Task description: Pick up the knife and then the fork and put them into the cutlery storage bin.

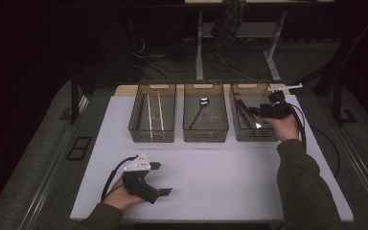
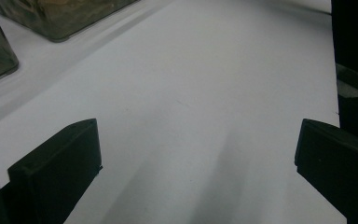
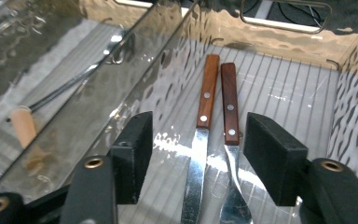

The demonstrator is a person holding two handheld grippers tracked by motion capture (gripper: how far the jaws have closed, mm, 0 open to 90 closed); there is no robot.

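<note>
**Knives in right bin, right jaws spread above them**

Two knives (image 3: 204,140) (image 3: 230,140) lying flat, side by side, almost touching, on ribbed floor of right bin (image 3: 279,35). Wood handles with rivets pointing away from fingers, steel blades running back toward and under them. Both sit between the two pads (image 3: 137,154), below pad level; no contact visible. From above, same bin (image 1: 254,137) at far right of three, right gripper (image 1: 263,114) over it.

Right gripper (image 3: 198,158): jaws spread, nothing pinched. Left gripper (image 2: 198,163): jaws wide apart over bare table (image 2: 205,70), nothing between, well clear of bins. Seen from above at near left (image 1: 159,179).

Handling guess: light, stiff, thin. Blades polished, likely slippery and too flat to pinch off the floor. Handle thicker, grippier — better place to take hold, across the width near the rivets. Pair lies close, so risk of catching both or nudging the neighbour. Bin wall near the outer pad; little side room.

Middle bin holds a spoon (image 1: 199,111), left bin two pale sticks (image 1: 154,112).
</note>
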